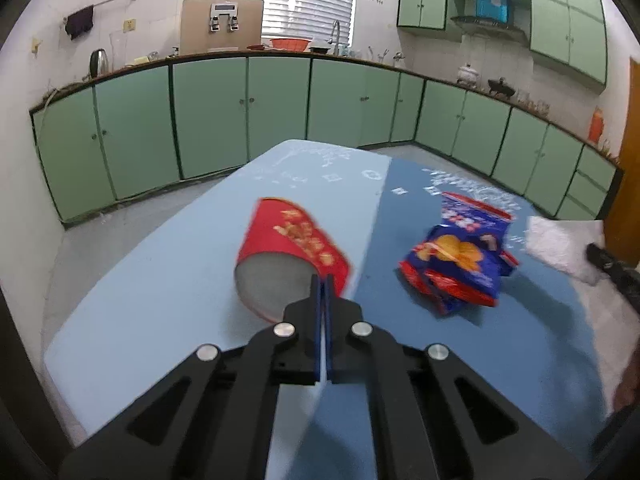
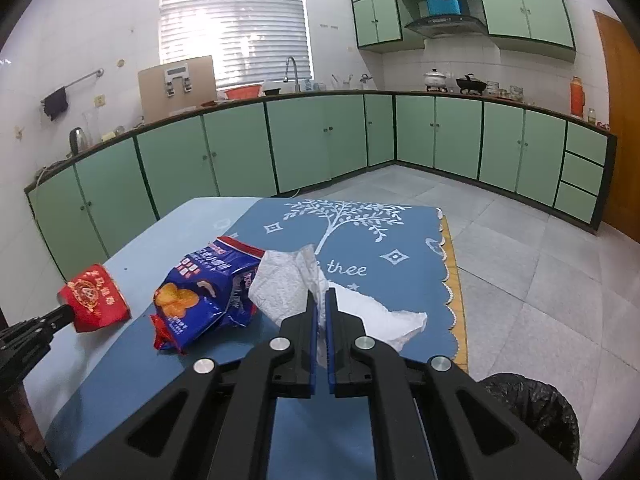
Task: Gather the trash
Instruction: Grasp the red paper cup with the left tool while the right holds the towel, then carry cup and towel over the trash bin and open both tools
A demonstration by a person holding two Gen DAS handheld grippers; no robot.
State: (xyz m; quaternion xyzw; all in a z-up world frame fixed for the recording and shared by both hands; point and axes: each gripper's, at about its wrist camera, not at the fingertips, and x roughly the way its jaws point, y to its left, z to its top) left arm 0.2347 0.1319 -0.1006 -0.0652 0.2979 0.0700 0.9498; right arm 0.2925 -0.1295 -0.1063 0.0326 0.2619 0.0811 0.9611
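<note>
A red paper cup lies on its side on the light blue table, its mouth towards me. My left gripper is shut on the cup's rim at its right edge; the right wrist view shows the cup at the left gripper's tip. A crumpled blue snack bag lies on the darker blue mat. To its right, my right gripper is shut on a crumpled white tissue, also visible in the left wrist view.
A bin lined with a black bag stands on the tiled floor by the table's near right corner. Green cabinets run along the walls beyond the table. A brown door is at the far right.
</note>
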